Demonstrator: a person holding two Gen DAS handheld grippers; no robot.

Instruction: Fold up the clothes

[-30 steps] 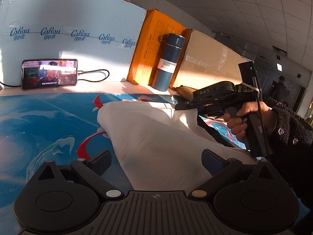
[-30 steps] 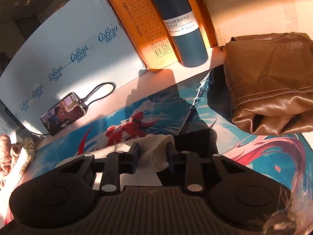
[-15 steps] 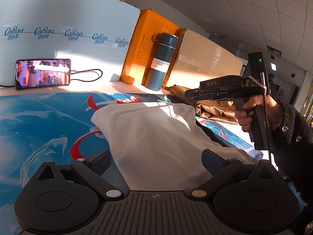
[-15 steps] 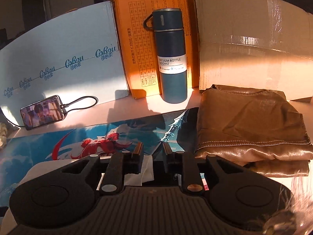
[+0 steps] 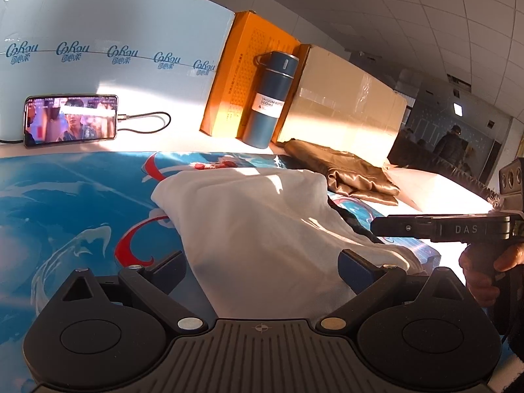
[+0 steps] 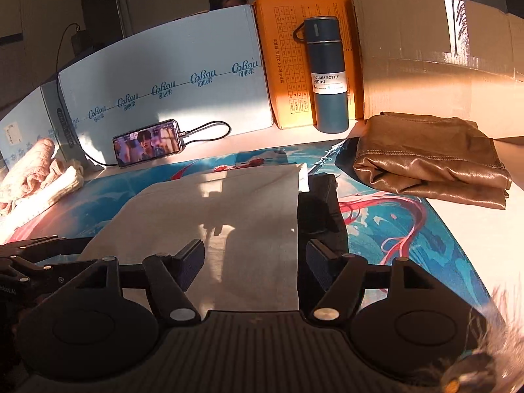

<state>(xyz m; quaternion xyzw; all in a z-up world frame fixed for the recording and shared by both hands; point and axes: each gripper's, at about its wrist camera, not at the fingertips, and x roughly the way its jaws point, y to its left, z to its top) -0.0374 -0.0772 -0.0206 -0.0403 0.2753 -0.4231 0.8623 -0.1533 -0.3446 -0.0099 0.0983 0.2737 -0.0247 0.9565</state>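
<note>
One white garment (image 6: 209,216), one brown garment (image 6: 429,160), one bottle (image 6: 327,75).

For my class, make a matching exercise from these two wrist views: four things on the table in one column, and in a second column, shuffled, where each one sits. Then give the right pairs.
Things
1. vacuum bottle
2. phone
3. brown garment
4. white garment

Places
A. folded at the right, below the plain cardboard box
B. spread on the blue printed mat, nearest both grippers
C. upright against the orange box
D. leaning on the pale blue board, cable plugged in

Pairs: 1-C, 2-D, 3-A, 4-B
</note>
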